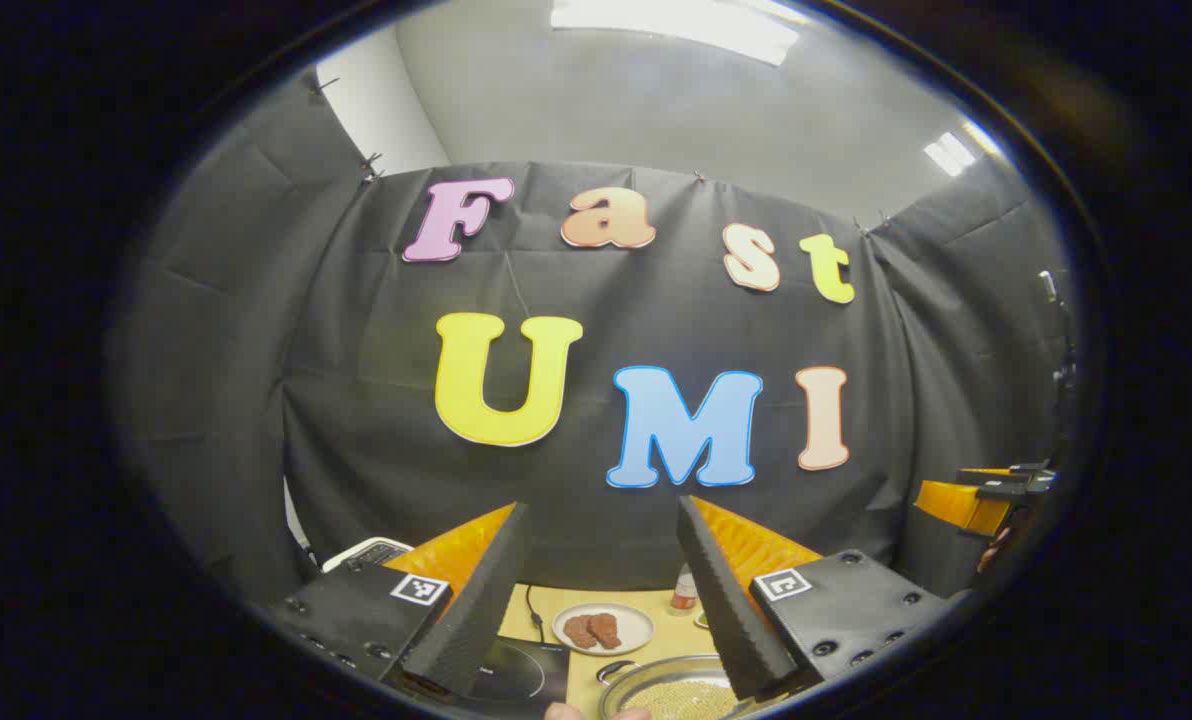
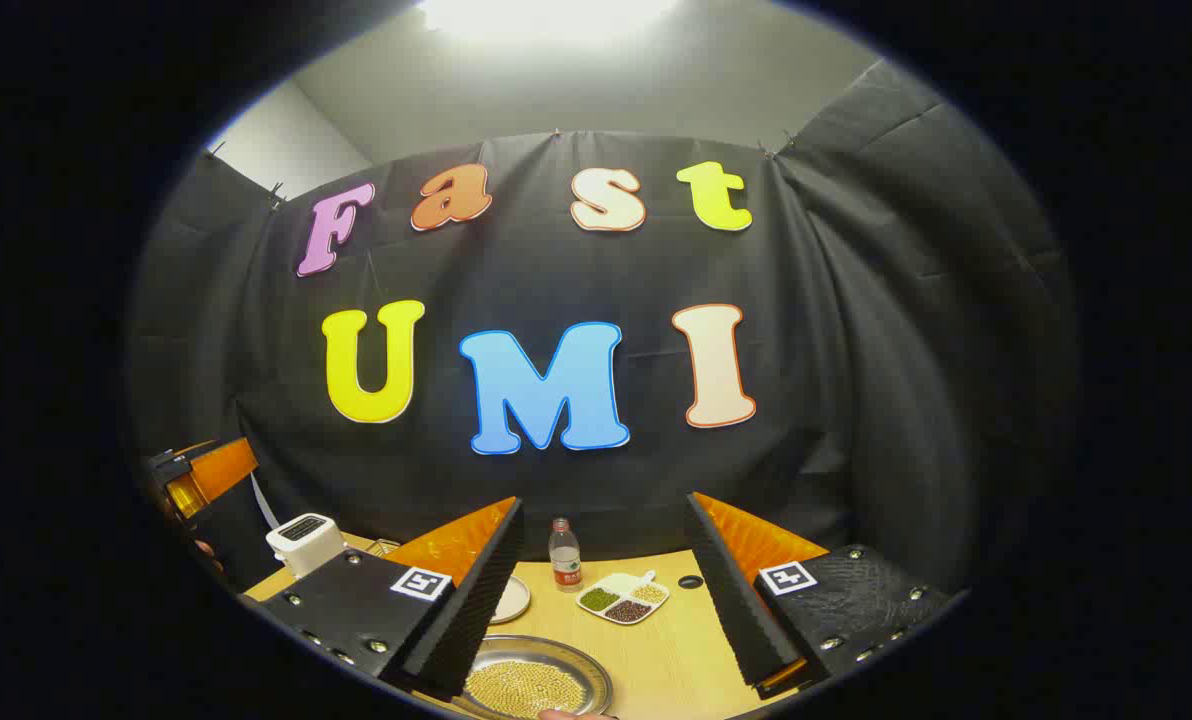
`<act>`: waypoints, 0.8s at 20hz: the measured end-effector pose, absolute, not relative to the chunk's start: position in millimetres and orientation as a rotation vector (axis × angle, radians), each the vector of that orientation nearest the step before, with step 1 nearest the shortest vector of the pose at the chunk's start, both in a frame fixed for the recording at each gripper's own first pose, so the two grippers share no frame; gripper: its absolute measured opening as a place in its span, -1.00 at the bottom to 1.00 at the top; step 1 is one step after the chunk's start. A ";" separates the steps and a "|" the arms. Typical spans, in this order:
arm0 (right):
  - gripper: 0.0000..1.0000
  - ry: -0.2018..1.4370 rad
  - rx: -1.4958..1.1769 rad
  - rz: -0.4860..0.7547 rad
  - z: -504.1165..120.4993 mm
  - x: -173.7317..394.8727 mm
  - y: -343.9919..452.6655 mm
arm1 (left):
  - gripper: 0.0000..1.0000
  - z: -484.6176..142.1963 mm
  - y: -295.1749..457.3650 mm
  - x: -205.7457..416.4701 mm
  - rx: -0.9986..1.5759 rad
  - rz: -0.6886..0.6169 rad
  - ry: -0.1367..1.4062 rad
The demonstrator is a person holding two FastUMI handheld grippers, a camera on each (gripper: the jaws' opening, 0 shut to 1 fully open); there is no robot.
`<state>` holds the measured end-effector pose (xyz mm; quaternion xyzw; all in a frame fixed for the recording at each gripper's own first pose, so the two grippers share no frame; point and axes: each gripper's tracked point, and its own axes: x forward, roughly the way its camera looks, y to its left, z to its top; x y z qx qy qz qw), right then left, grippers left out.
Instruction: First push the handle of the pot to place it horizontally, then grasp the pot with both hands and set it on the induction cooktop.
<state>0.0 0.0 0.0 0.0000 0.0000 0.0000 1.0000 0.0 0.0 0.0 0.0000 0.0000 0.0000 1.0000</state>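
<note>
A metal pot [image 1: 671, 692] holding yellowish grains sits on the wooden table at the bottom of the left gripper view, with a small loop handle [image 1: 616, 668] on its left rim. The black induction cooktop [image 1: 516, 675] lies just left of it. My left gripper [image 1: 602, 506] is open, raised above and in front of both, holding nothing. In the right gripper view the pot [image 2: 534, 686] lies low between the fingers, toward the left one. My right gripper [image 2: 604, 500] is open too, above the table and apart from the pot.
A plate of brown meat pieces [image 1: 603, 628] and a bottle [image 1: 684, 590] stand behind the pot. Farther back are a divided dish of beans [image 2: 623, 598], a bottle [image 2: 564, 556], a white toaster [image 2: 304, 540] and a small black disc [image 2: 691, 581]. The other gripper [image 2: 201, 480] is at the left.
</note>
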 end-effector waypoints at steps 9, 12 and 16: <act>0.92 0.010 -0.016 0.006 -5.9 6.4 -1.8 | 0.97 -5.3 10.3 -2.4 -0.002 0.037 -0.005; 0.92 0.013 0.002 0.012 -9.9 6.7 -0.7 | 0.97 -2.2 6.7 -5.0 0.003 0.039 -0.017; 0.93 0.035 -0.002 0.027 -24.0 3.6 2.3 | 0.97 0.8 0.6 -7.2 0.018 0.033 -0.029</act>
